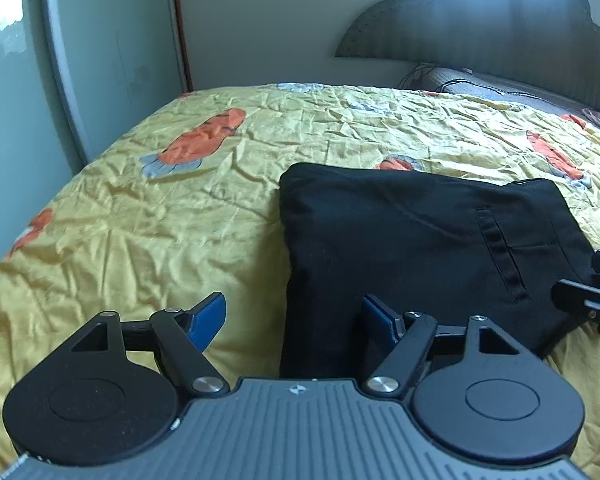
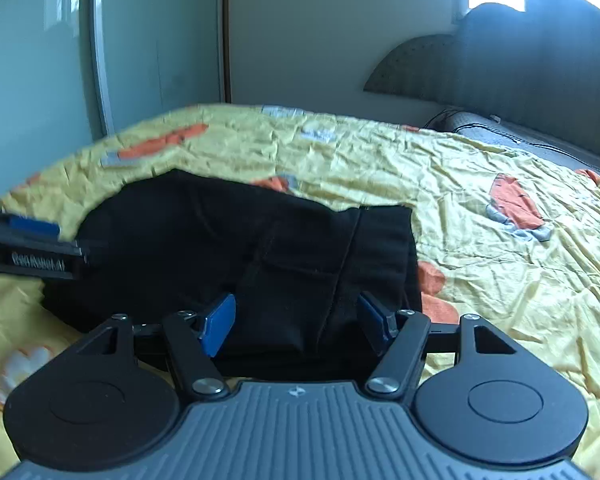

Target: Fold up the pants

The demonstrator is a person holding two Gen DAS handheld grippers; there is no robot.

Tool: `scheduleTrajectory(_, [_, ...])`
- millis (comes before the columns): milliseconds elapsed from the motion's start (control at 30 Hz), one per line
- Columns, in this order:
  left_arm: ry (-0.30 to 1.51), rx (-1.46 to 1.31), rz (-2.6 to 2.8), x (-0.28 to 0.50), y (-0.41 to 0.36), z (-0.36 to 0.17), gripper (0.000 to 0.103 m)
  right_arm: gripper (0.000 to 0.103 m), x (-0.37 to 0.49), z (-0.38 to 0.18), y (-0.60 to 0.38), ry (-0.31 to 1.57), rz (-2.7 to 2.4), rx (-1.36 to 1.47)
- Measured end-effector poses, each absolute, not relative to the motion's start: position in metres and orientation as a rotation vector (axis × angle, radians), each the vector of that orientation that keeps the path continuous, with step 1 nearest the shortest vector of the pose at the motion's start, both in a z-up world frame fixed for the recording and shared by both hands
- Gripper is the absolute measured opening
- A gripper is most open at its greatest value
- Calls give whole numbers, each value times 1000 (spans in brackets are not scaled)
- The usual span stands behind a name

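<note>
Folded black pants [image 1: 420, 248] lie flat on the yellow bedspread [image 1: 140, 220]; left gripper [image 1: 292, 316] and right gripper [image 2: 296, 320] gape wide at 6 o'clock, gripping nothing, likely released.

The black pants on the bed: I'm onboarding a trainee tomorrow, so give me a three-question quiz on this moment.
1. True or false: the left claw is clamped on the black pants.
2. What do the pants lie on? A) wooden floor B) yellow bedspread C) grey sofa
3. In the right wrist view, is the fabric pinched by the right claw?

Key:
1. False; its pads stand apart, one over the bedspread, one over the fabric.
2. B
3. No; the pads stand apart above the folded pants.
</note>
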State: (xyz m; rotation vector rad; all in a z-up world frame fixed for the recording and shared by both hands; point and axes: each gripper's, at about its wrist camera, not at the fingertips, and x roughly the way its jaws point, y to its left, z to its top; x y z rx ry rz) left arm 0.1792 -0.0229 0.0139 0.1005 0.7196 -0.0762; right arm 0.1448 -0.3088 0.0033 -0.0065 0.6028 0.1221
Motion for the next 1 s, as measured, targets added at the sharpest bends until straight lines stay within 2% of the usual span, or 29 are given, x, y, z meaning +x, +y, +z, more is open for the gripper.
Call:
scheduleTrajectory(100, [740,49,-101,166,-19,14,77,82,127,6,-307,593,128,51])
scheduleTrajectory(267, [745,41,-115,146,-18,14,80,83,102,12,-300,617,134,99])
scheduleTrajectory(467, [763,45,-117,129,-14,10,83,97,75,13,-277,619,73,59])
scheduleTrajectory(1000, [786,32,-81,116,-11,-11,92,98,70,-9,-261,655,36,94])
